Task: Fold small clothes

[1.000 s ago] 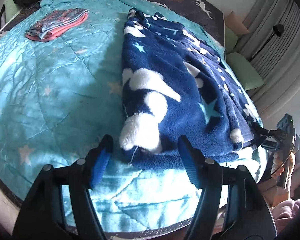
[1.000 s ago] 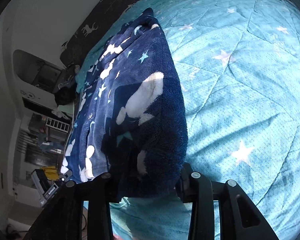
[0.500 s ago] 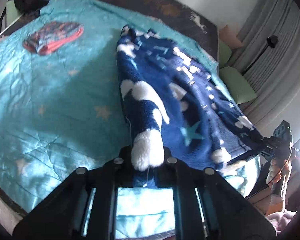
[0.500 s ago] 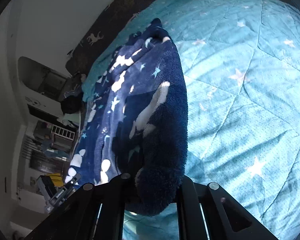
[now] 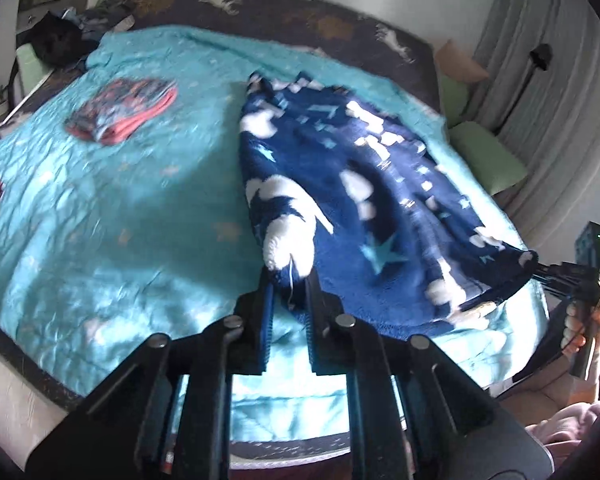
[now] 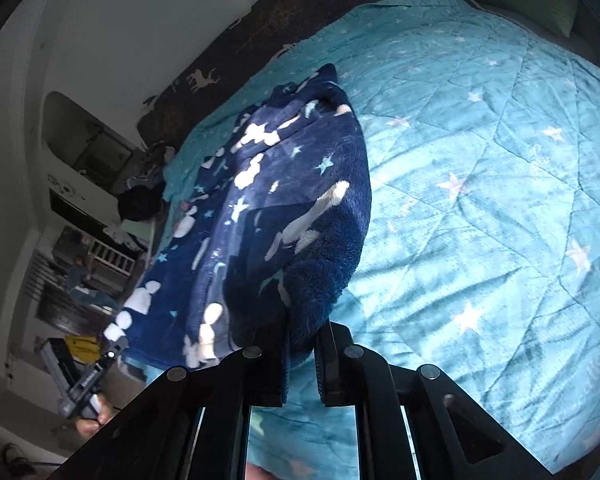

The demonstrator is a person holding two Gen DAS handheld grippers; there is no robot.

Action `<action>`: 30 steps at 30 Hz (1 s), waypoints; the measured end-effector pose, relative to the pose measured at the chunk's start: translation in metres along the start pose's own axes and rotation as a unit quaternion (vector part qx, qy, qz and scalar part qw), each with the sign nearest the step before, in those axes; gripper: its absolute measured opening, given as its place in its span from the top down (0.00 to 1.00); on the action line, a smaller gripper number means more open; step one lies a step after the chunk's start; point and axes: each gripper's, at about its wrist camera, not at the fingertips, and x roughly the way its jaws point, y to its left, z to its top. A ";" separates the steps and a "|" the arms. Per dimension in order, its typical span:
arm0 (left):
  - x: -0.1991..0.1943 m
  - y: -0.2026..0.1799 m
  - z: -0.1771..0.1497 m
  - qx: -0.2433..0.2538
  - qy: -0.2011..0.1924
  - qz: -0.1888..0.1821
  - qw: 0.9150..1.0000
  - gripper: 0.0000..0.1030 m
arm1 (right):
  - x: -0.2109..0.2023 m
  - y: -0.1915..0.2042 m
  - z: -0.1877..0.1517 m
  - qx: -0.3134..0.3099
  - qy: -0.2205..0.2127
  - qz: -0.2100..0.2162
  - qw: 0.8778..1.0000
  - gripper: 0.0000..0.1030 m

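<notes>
A navy fleece garment (image 5: pixel 364 200) with white shapes and pale blue stars lies on a turquoise quilted bed cover (image 5: pixel 120 208). My left gripper (image 5: pixel 290 280) is shut on its near left corner, at a white patch, and holds it lifted off the cover. My right gripper (image 6: pixel 302 334) is shut on the near right corner of the garment (image 6: pixel 284 208). In the left wrist view the right gripper (image 5: pixel 540 272) pinches that corner at the bed's right edge. The near hem hangs between the two grippers; the far end rests on the bed.
A folded red and grey patterned garment (image 5: pixel 120 110) lies on the cover at the far left. Dark clothes (image 5: pixel 56 38) sit at the far left corner. Green pillows (image 5: pixel 488 156) and grey curtains (image 5: pixel 560 80) stand to the right. The bed's front edge is below the left gripper.
My left gripper went from open around the garment's corner to shut on it. Both grippers have risen and drawn back, lifting the near hem off the cover.
</notes>
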 end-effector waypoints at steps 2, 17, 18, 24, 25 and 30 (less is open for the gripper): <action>0.002 0.008 -0.006 -0.010 0.012 0.008 1.000 0.83 | -0.001 -0.004 -0.004 -0.011 0.001 -0.024 1.000 0.85; 0.016 0.009 -0.039 0.121 0.065 0.117 0.984 0.40 | 0.051 0.038 -0.069 -0.411 -0.005 -0.338 0.847 0.31; 0.018 0.010 -0.039 0.124 0.070 0.117 0.983 0.40 | 0.055 0.037 -0.070 -0.420 -0.002 -0.341 0.841 0.31; 0.028 0.004 -0.025 0.148 0.048 0.121 0.980 0.39 | 0.051 0.038 -0.066 -0.440 -0.004 -0.340 0.831 0.26; 0.032 0.002 -0.022 0.153 0.044 0.122 0.980 0.39 | 0.053 0.039 -0.065 -0.443 -0.010 -0.344 0.828 0.26; 0.043 -0.016 0.004 0.173 0.000 0.108 0.979 0.39 | 0.060 0.062 -0.050 -0.444 -0.066 -0.298 0.843 0.26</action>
